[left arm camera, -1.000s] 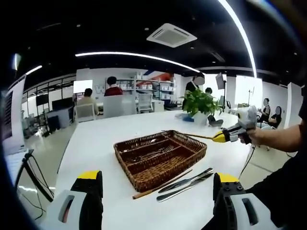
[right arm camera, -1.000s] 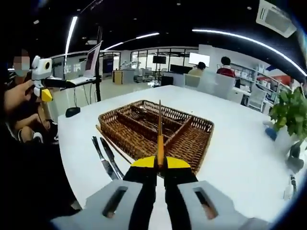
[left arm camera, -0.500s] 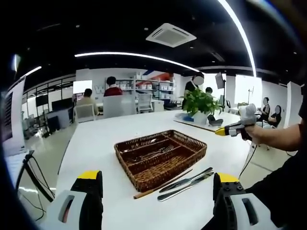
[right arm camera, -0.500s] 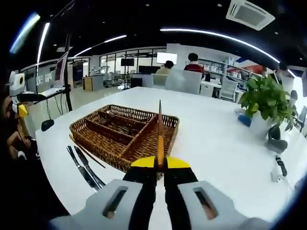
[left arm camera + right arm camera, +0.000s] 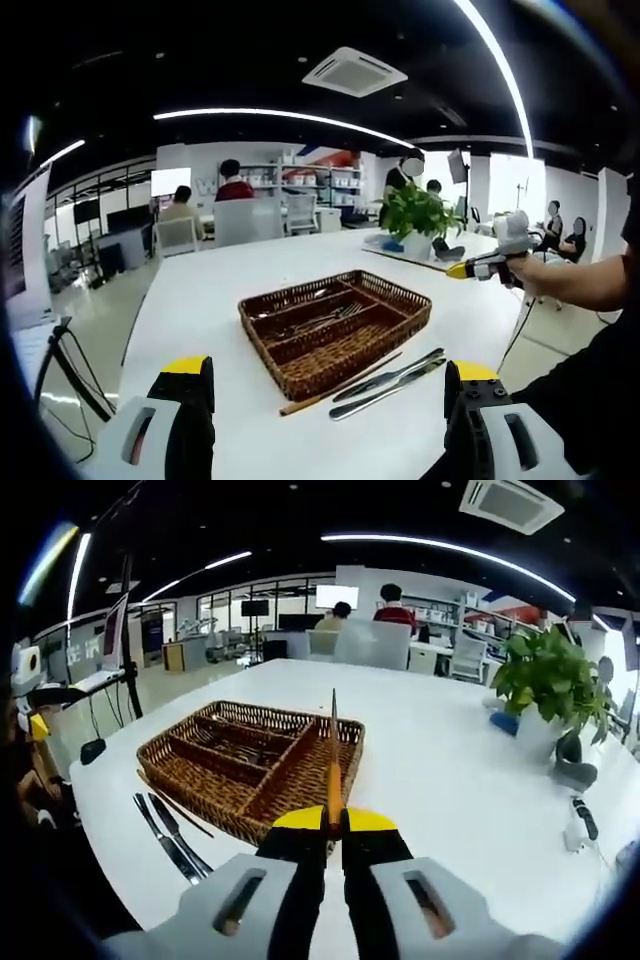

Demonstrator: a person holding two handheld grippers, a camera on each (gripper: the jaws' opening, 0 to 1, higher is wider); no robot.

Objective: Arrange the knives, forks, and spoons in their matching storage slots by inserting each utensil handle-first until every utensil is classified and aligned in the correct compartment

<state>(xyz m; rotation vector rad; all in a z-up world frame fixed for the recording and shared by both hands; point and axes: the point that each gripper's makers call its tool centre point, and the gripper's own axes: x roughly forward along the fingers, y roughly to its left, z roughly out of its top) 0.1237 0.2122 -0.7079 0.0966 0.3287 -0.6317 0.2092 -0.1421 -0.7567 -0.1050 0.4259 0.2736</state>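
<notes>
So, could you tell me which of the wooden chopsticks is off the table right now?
The chopstick clamped in the right gripper, pointing out over the basket. The other chopstick lies flat on the table beside the two knives.

room: open-plan office | ceiling: dark, curved light strips (image 5: 290, 116), air-conditioning cassette (image 5: 354, 72) | table: wide white top (image 5: 470, 780) | far: shelving (image 5: 300, 182), white chairs (image 5: 178, 235), 2 seated people | right: potted plant (image 5: 548, 690) | left: glass partitions (image 5: 240, 615)
</notes>
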